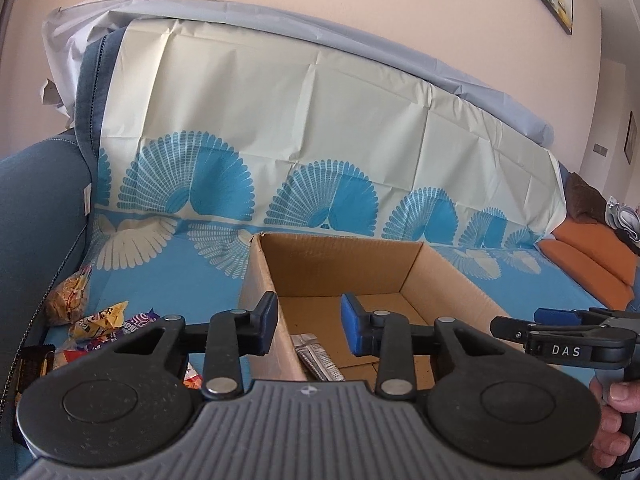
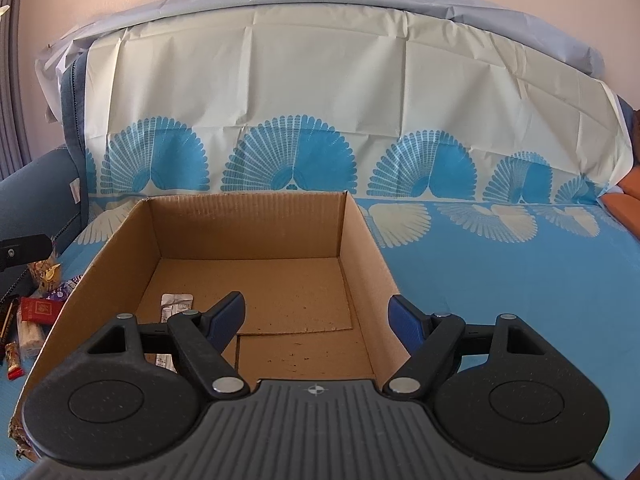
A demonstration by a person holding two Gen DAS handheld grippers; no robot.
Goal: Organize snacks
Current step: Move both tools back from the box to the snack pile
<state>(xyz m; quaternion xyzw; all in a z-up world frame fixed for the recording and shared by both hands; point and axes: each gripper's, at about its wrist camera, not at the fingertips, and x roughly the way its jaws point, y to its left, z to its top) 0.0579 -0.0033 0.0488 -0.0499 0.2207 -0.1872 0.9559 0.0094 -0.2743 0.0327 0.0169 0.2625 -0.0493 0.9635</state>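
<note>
Left gripper is open, straddling the box wall; snacks lie to its left. Right gripper is open over the box, a packet left of it.

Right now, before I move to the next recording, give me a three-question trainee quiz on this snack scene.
1. True or false: the cardboard box holds one silver packet.
2. The loose snacks lie on which side of the box? A left, B right.
3. The left gripper and right gripper are both ____.

Key: 1 true; 2 A; 3 open, holding nothing.
</note>
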